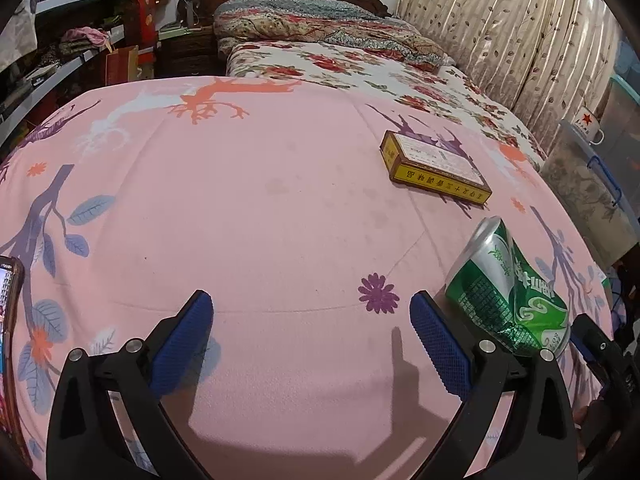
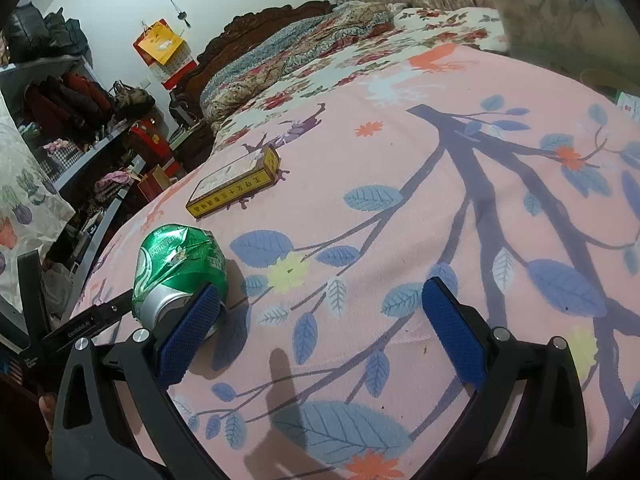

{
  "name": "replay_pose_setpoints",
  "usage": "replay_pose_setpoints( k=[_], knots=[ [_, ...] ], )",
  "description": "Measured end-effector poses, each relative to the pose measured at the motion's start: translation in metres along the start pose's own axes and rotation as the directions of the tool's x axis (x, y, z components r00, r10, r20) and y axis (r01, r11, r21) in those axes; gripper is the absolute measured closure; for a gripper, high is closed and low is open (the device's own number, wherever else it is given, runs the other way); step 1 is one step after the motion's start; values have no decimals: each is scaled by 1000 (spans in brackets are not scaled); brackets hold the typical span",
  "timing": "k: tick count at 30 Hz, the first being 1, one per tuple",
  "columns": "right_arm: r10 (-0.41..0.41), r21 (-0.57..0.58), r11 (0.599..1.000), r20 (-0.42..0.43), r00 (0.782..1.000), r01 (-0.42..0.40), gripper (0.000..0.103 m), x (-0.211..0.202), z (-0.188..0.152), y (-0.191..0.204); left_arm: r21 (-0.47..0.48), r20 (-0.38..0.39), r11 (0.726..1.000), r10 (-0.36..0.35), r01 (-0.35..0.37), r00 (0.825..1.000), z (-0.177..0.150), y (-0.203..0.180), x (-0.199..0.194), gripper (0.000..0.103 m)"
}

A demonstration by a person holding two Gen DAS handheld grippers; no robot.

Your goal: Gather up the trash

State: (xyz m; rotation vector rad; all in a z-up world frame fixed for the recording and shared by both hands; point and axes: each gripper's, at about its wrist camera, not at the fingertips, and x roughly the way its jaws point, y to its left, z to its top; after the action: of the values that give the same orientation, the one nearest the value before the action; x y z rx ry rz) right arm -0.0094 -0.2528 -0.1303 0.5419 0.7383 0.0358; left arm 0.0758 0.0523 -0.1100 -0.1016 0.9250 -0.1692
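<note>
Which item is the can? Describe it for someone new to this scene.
Start at the pink bedspread with the tree print. Near its edge, between the two grippers, lies a crushed green can with a silver end. The only other thing nearby is a flat yellow box, farther up the bed.

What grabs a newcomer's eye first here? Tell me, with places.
The crushed green can stands out most, lying on the pink floral blanket between the two grippers: just outside the right finger of the open left gripper and against the left finger of the open right gripper. Next comes the yellow box, lying flat farther up the bed, apart from the can.
</note>
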Motion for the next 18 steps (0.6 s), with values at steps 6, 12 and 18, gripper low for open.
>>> replay_pose_setpoints(
  k=[6,12,18],
  knots=[
    [6,4,1000,2,1000,-6,3,1,1,1,-3,1,1000,8,-8,1000,0,-1,0,9],
    [-1,1,1000,1,1000,1,3,1,1,0,8,-4,1000,16,-16,1000,0,-3,1,9],
    [-1,0,1000,0,1000,1,3,1,2,-1,13,-6,1000,12,-12,1000,1,-3,1,9]
  ],
)
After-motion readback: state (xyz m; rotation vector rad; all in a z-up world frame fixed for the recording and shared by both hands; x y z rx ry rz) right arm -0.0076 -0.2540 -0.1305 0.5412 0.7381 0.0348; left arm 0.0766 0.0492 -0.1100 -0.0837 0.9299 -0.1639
